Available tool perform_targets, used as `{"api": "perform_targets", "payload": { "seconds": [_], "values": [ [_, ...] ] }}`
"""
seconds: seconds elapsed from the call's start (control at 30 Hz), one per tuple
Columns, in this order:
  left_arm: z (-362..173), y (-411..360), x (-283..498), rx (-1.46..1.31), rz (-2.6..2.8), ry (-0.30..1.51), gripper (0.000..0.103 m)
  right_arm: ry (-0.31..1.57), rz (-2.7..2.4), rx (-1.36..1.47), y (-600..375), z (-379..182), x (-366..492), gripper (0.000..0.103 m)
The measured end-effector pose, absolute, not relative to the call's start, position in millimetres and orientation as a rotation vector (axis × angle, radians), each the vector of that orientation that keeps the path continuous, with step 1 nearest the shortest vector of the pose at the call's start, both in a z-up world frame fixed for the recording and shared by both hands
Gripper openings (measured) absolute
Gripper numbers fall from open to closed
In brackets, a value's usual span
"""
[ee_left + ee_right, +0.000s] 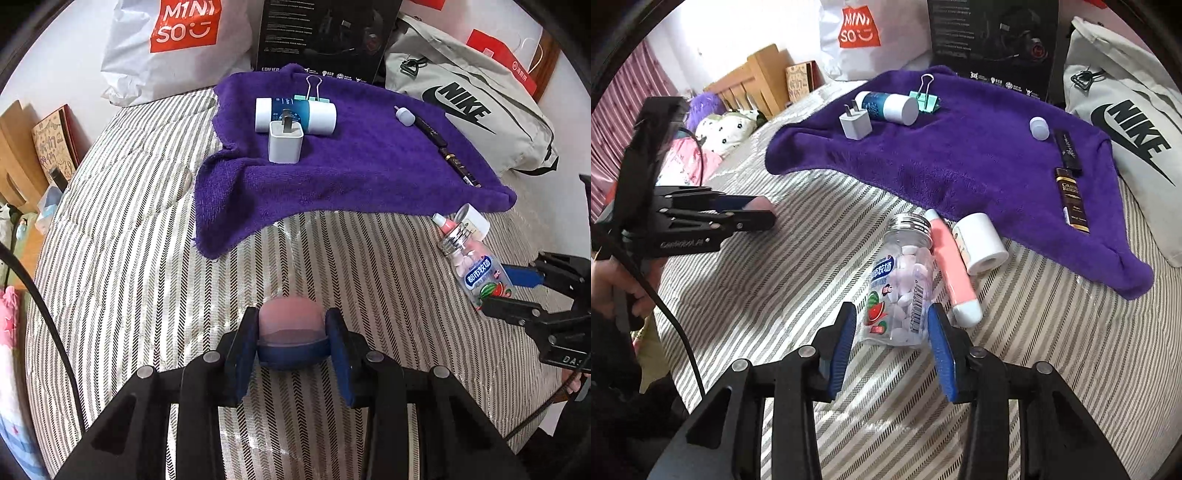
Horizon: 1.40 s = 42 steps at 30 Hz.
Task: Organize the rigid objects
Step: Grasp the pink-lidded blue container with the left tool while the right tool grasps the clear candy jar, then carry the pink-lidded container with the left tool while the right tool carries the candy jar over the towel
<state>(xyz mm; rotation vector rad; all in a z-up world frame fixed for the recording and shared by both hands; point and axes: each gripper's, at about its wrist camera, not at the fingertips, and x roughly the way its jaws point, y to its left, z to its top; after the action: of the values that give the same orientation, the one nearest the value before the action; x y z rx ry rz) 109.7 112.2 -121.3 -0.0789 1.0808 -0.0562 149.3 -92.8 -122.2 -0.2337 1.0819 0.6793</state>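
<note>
My left gripper (pixel 291 332) is shut on a round pink and blue object (pixel 290 319) above the striped bed; it also shows in the right wrist view (pixel 759 206). My right gripper (pixel 892 332) is open, its pads on either side of the base of a clear candy bottle (pixel 905 288) that lies on the bed. A purple towel (pixel 332 173) carries a white charger plug (pixel 285 142), a white and blue tube (pixel 295 114), a green binder clip (pixel 312 94), a small white cap (pixel 404 117) and a dark pen (pixel 443 147).
A pink tube (pixel 951 266) and a white paper roll (pixel 980 240) lie beside the bottle. A Miniso bag (pixel 177 48), a black box (pixel 325 33) and a Nike bag (pixel 469 107) line the far edge. A wooden headboard (pixel 753 85) and plush toys (pixel 724 125) are at left.
</note>
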Motion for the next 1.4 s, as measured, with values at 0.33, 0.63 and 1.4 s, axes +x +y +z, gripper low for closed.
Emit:
{"api": "perform_targets", "payload": {
  "seconds": [0.33, 0.63, 1.4],
  "values": [
    [-121.2, 111.9, 112.5, -0.073, -0.056, 1.062, 0.036, 1.017, 0.611, -0.363, -68.2, -136.3, 145.8, 0.041],
    [-122.1, 108.3, 114.6, -0.038, -0.057, 1.062, 0.035, 1.040, 0.534, -0.183, -130.3, -110.7, 132.5, 0.040],
    [-126.0, 100.2, 122.9, 0.018, -0.032, 1.073, 0.036, 1.075, 0.283, -0.203, -190.1, -138.9, 158.9, 0.043]
  ]
}}
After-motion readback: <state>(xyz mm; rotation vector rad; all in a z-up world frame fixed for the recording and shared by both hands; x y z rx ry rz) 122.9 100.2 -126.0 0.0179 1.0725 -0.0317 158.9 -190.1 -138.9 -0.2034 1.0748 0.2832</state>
